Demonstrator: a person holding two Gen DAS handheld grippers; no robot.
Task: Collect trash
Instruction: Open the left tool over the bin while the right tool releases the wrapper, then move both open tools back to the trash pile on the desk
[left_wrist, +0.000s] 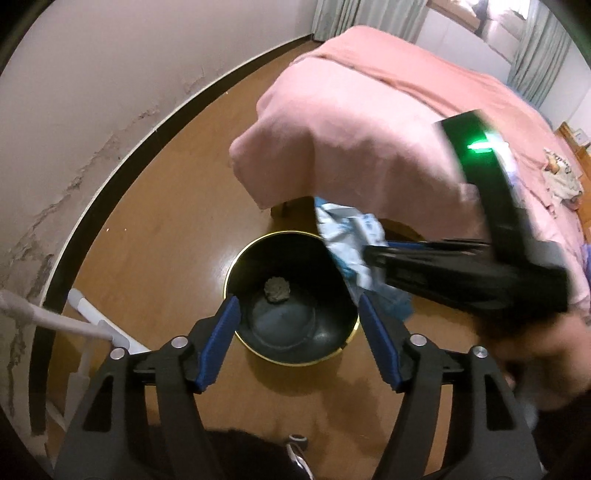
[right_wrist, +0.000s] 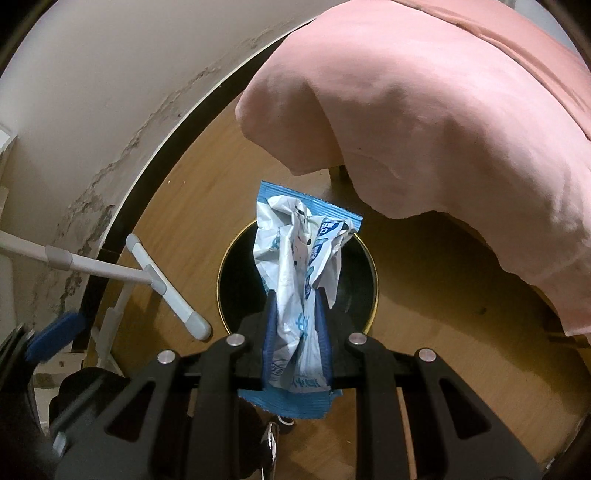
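While clamped on wrapper (right_wrist: 295, 291), right gripper (right_wrist: 295, 295) above bin rim (right_wrist: 373, 295); left gripper (left_wrist: 299, 314) wide.

A: Left wrist view: looks steeply down between its own fingers, close above the black bin (left_wrist: 291, 295) on the wood floor (left_wrist: 166, 221).

B: Right wrist view: likewise downward, close. Shared: bin (right_wrist: 236, 280), pink bedspread (right_wrist: 443, 110), wall (right_wrist: 92, 92).

A bin (left_wrist: 295, 295) stands on the floor (left_wrist: 177, 221) just before the corner of a bed (left_wrist: 369, 129), with a crumpled wad (left_wrist: 276, 290) lying in it. A wrapper (right_wrist: 299, 266), pinched in the right gripper (right_wrist: 296, 317), hangs over the bin's mouth. The left gripper (left_wrist: 299, 332) hovers above the bin's near rim, a wall (left_wrist: 92, 92) to its left.
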